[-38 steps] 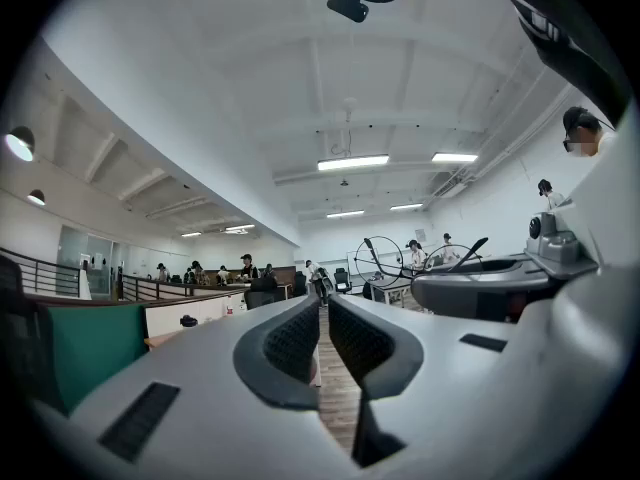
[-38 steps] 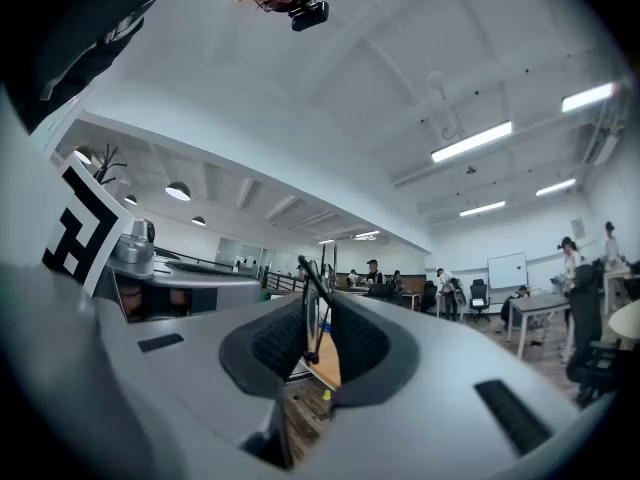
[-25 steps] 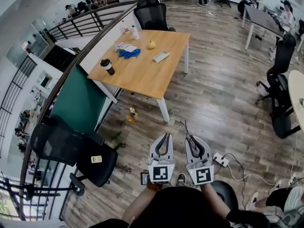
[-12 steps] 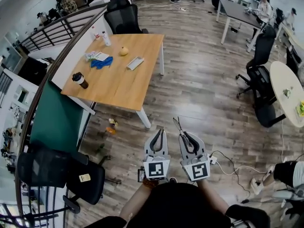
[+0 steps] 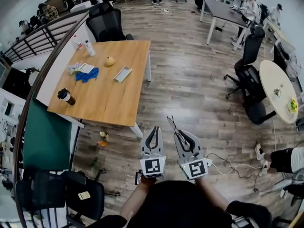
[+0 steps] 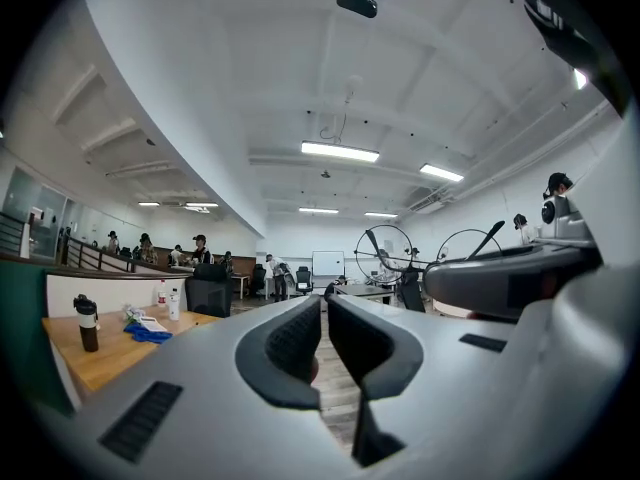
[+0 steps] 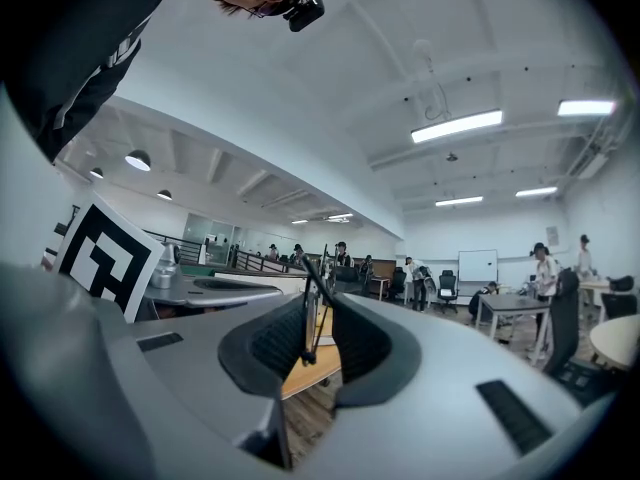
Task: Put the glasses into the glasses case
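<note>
Thin dark-framed glasses (image 5: pixel 173 126) stick out of my right gripper (image 5: pixel 179 135), which is shut on them. In the right gripper view the frame (image 7: pixel 308 306) stands pinched between the pads. The left gripper view shows their round lenses (image 6: pixel 386 254) to its right. My left gripper (image 5: pixel 153 130) is beside the right one, shut and empty (image 6: pixel 322 310). Both hang over the wooden floor, well short of the wooden table (image 5: pixel 118 103). A pale flat case (image 5: pixel 123 74) lies on that table.
On the table are a blue cloth (image 5: pixel 87 75), a yellow fruit (image 5: pixel 110 61), a dark cup (image 5: pixel 65 96) and bottles (image 5: pixel 88 46). A black chair (image 5: pixel 108 23) stands behind it. Cables (image 5: pixel 223 165) lie on the floor at the right. Office chairs (image 5: pixel 251 87) and a round table (image 5: pixel 278 87) stand further right.
The whole view has shifted: the table has slid left and lower in the head view as I walk. Both grippers keep their pose, the right still gripping the glasses.
</note>
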`<action>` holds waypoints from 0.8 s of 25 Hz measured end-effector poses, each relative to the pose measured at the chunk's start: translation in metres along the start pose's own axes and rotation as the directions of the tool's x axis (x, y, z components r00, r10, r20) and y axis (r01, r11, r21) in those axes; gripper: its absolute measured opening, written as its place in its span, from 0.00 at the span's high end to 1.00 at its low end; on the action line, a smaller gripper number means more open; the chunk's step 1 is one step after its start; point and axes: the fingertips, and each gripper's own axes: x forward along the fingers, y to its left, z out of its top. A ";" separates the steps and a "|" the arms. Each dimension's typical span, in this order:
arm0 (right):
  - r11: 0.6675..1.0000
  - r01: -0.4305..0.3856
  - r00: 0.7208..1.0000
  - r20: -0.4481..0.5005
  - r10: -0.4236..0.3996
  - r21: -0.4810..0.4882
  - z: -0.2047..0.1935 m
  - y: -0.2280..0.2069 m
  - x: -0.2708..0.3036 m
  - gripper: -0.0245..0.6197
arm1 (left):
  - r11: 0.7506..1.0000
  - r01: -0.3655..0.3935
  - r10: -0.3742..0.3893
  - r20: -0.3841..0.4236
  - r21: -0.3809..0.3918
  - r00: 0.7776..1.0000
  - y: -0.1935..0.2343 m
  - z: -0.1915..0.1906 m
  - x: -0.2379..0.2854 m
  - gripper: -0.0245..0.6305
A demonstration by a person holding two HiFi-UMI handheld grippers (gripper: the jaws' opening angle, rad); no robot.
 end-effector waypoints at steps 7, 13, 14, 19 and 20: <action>0.999 -0.023 1.000 0.007 0.023 -0.024 0.005 0.004 0.070 0.85 | 1.000 0.004 -0.004 -0.017 -0.009 1.000 0.047 -0.014 0.038 0.90; 0.999 -0.034 0.998 0.045 0.035 -0.020 0.012 0.008 0.111 0.85 | 1.000 0.004 -0.004 -0.016 0.020 1.000 0.079 -0.017 0.064 0.90; 0.999 -0.030 0.999 0.045 0.030 -0.012 0.011 0.007 0.115 0.85 | 1.000 0.005 -0.005 -0.013 0.026 1.000 0.082 -0.015 0.068 0.90; 0.998 -0.057 0.998 0.036 0.057 0.001 0.003 0.010 0.139 0.85 | 0.999 -0.023 0.023 -0.012 0.028 1.000 0.105 -0.019 0.079 0.90; 0.998 -0.066 0.997 0.039 0.066 -0.001 0.002 0.012 0.146 0.85 | 0.999 -0.035 0.035 -0.024 0.029 0.999 0.112 -0.020 0.080 0.90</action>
